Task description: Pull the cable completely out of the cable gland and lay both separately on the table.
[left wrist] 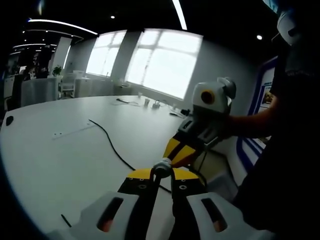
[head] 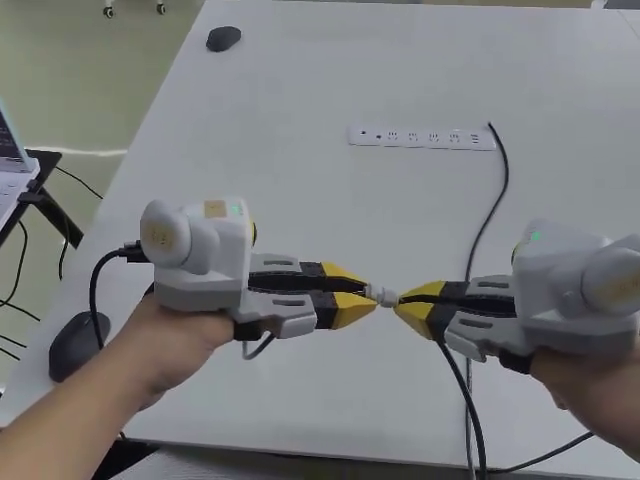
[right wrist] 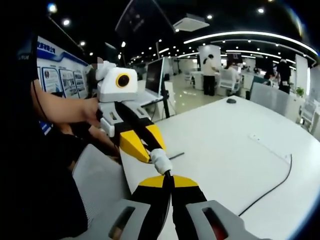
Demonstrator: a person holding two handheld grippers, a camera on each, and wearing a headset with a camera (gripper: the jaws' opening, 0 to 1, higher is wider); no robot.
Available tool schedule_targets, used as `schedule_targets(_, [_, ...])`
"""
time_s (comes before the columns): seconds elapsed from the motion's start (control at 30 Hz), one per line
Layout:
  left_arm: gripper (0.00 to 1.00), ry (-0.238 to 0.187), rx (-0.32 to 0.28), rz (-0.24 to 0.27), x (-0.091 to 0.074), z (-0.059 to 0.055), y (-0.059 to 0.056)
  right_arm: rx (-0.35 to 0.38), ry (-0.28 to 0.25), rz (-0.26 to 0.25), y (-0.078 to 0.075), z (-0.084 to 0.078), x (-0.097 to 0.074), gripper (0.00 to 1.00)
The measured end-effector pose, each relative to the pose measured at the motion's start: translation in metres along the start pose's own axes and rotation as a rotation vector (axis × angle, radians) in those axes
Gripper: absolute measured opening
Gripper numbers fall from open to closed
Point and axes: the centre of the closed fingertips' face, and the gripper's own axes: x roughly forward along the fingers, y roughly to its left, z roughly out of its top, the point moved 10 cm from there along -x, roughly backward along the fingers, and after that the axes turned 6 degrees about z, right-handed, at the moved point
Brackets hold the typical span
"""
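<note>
A small white cable gland (head: 383, 296) hangs in the air between the two grippers, above the table's near edge. My left gripper (head: 368, 298) is shut on the cable gland (left wrist: 161, 167), which sits at its yellow tips (left wrist: 161, 172). My right gripper (head: 400, 300) faces it tip to tip. In the right gripper view a short black cable (right wrist: 166, 173) runs from the gland (right wrist: 160, 160) into my right gripper (right wrist: 168, 179), which is shut on it. The two pairs of tips stand very close together.
A white power strip (head: 422, 137) lies at the far middle of the white table (head: 300, 180). Its black cord (head: 487, 225) runs toward me under the right gripper. A dark mouse (head: 223, 38) sits at the far left. Another dark mouse (head: 78, 343) lies left of the table.
</note>
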Motion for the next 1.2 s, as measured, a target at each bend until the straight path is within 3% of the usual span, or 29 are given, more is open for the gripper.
schedule_targets(0.17, [0.13,-0.007,-0.004,-0.002,0.000,0.001,-0.002,0.005,-0.006,0.002,0.001,0.001,-0.002,0.00])
schedule_targets(0.33, [0.14,-0.015,0.015,-0.022,-0.003,0.002,-0.004,-0.086,0.011,0.007,0.007,0.004,-0.003,0.00])
schedule_targets(0.6, [0.15,-0.044,0.047,-0.025,-0.003,0.003,-0.004,-0.129,-0.004,0.023,0.007,0.006,-0.005,0.00])
schedule_targets(0.9, [0.15,-0.049,0.062,-0.030,-0.002,0.000,-0.005,-0.150,-0.001,0.041,0.010,0.006,-0.008,0.00])
schedule_targets(1.2, [0.16,-0.059,0.065,-0.072,-0.004,0.000,-0.006,-0.197,-0.013,0.079,0.012,0.008,-0.011,0.00])
